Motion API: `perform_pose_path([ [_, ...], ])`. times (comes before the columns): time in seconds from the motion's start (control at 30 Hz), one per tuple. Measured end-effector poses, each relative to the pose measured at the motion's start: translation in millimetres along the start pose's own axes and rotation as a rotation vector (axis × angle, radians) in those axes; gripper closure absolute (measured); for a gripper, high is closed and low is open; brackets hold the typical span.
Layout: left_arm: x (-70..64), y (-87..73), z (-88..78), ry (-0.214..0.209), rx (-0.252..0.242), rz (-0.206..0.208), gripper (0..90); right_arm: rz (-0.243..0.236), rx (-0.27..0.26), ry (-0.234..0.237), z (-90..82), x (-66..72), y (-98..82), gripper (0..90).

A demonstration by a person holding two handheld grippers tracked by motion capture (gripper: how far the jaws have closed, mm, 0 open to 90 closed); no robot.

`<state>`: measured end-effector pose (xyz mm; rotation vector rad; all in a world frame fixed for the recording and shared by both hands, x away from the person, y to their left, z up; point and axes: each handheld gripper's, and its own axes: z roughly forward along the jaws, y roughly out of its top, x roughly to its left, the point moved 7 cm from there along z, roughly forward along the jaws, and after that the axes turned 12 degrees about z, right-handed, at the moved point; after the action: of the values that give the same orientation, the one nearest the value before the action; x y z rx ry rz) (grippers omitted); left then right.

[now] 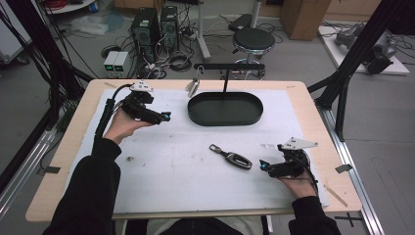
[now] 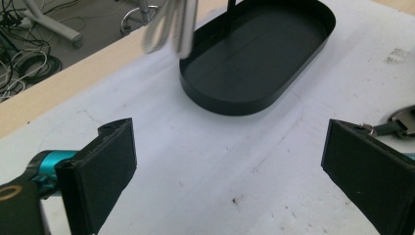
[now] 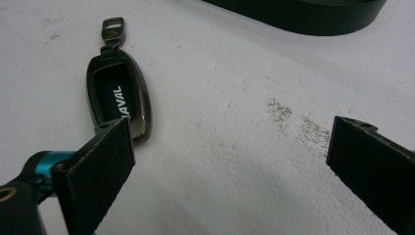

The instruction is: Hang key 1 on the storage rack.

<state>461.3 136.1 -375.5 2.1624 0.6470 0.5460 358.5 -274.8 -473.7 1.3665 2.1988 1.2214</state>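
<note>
The dark, glossy metal-framed car key fob (image 1: 233,157) lies flat on the white-covered worktop (image 1: 171,171), right of centre and toward the near edge, well apart from the black oval metal tray (image 1: 225,108) at the far side. Nothing holds it yet, so the pickup looks barely begun: grasp, lift and placement all remain. The right tool (image 1: 263,166) sits just right of the fob, jaws spread wide and empty; in the right gripper view its left pad overlaps the fob's near end (image 3: 119,95). The left tool (image 1: 166,117) hovers near the tray's left end, jaws also apart. The fob's long axis runs diagonally, its ring end pointing far-left, body near-right.
</note>
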Motion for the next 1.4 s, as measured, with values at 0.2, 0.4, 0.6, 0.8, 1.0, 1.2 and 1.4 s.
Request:
perform_pose_path([
  [0.2,0.3,-14.0,-7.3,0.011,0.001,-0.019,6.6,-0.007,0.0,0.002,0.2,0.2,-0.2,3.2],
  [0.4,-6.1,-31.0,-18.8,0.018,-0.004,-0.03,6.6,-0.006,0.004,-0.002,0.7,-0.1,-0.8,3.2],
  [0.6,-7.6,-54.7,-32.3,0.043,-0.006,-0.053,6.6,-0.008,0.006,-0.004,0.9,0.9,-0.9,3.2],
  [0.8,-11.5,-75.2,-43.5,0.055,0.007,-0.064,6.6,-0.007,0.008,-0.004,2.0,1.5,-0.6,3.2],
  [1.0,-19.6,-90.3,-48.4,0.061,0.03,-0.052,6.6,-0.011,0.013,-0.008,3.1,2.2,-0.9,3.2],
  [1.2,-24.9,-104.4,-48.9,0.068,0.034,-0.056,6.6,-0.012,0.014,-0.009,3.6,2.4,-0.9,3.2],
  [1.4,-31.4,-121.2,-55.2,0.081,0.035,-0.074,6.6,-0.008,0.015,-0.012,3.4,0.3,-1.2,3.2],
])
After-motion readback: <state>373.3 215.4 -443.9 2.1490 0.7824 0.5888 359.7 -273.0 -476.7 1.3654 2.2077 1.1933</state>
